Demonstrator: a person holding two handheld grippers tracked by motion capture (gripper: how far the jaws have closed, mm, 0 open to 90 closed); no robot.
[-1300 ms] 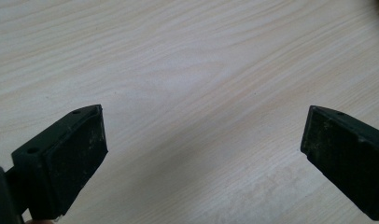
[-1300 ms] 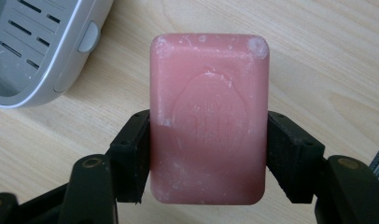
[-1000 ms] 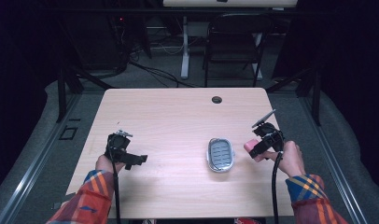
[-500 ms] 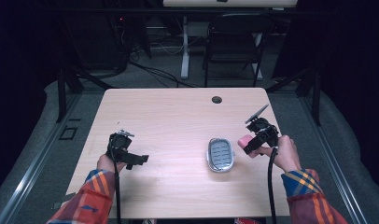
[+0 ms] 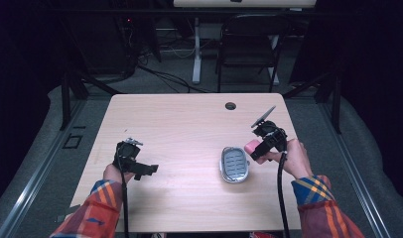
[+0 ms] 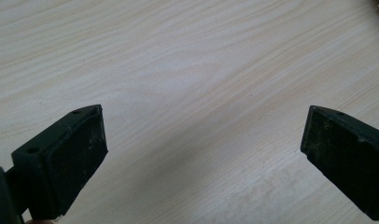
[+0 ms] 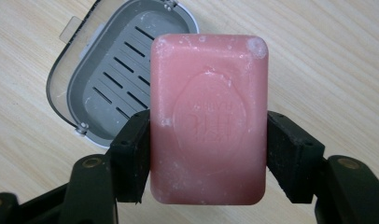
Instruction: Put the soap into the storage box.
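**Pink soap held beside its open dish**

The wooden table (image 5: 189,129) carried a grey slatted soap dish (image 5: 234,164) toward its right side. The left gripper (image 5: 140,167) rested near the left edge, jaws spread wide with nothing between them. The right gripper (image 5: 255,148) clamped a pink soap bar (image 7: 208,116) by its long sides, raised just right of the dish.
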